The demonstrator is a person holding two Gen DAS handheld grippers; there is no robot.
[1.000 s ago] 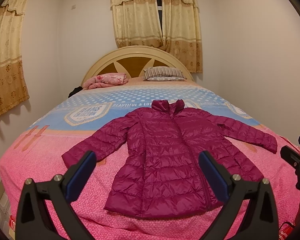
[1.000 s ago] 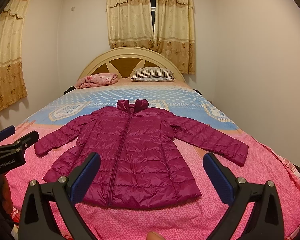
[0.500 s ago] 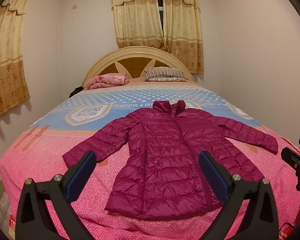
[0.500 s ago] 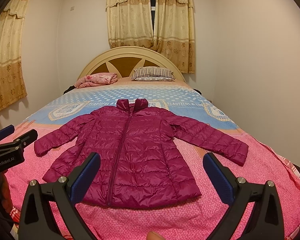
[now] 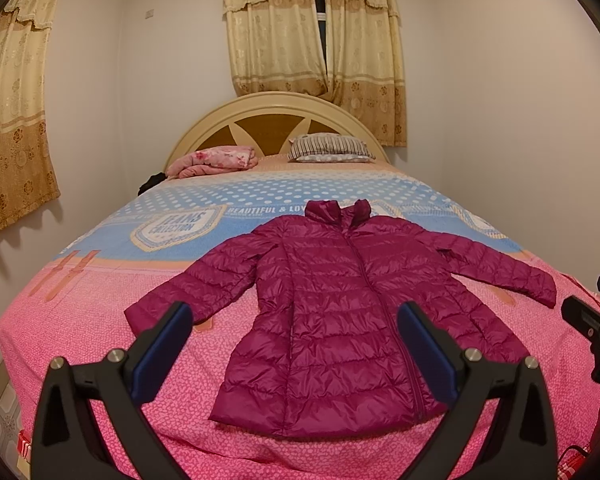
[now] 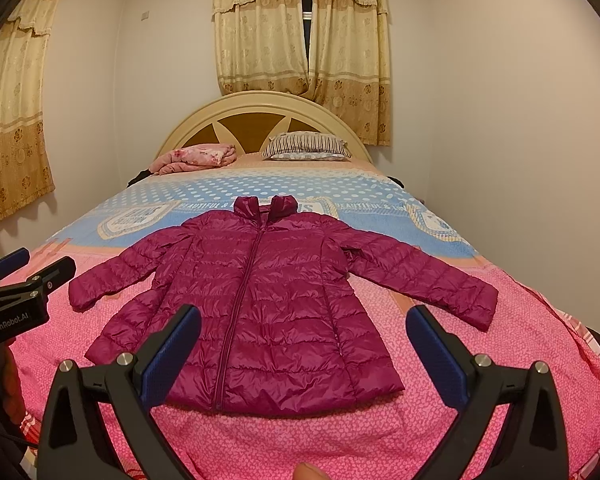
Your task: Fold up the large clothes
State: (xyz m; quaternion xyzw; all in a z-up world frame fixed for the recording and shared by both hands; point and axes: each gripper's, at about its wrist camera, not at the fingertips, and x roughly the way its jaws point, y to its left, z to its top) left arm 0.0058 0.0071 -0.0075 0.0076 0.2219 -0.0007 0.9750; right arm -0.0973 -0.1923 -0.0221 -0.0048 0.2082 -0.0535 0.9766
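Note:
A magenta quilted puffer jacket (image 5: 340,312) lies flat and zipped on the bed, collar toward the headboard, both sleeves spread out. It also shows in the right wrist view (image 6: 260,300). My left gripper (image 5: 296,336) is open and empty, held above the foot of the bed near the jacket's hem. My right gripper (image 6: 304,340) is open and empty, also over the hem. Each gripper shows at the edge of the other's view: the right one (image 5: 596,332) and the left one (image 6: 16,280).
The bed (image 5: 80,320) has a pink and blue patterned cover. A folded pink blanket (image 5: 216,160) and a striped pillow (image 5: 328,148) lie by the curved headboard (image 5: 276,108). Walls stand close on both sides, with curtains (image 5: 312,32) behind.
Both views have shifted very slightly; the jacket lies as before and both grippers stay open.

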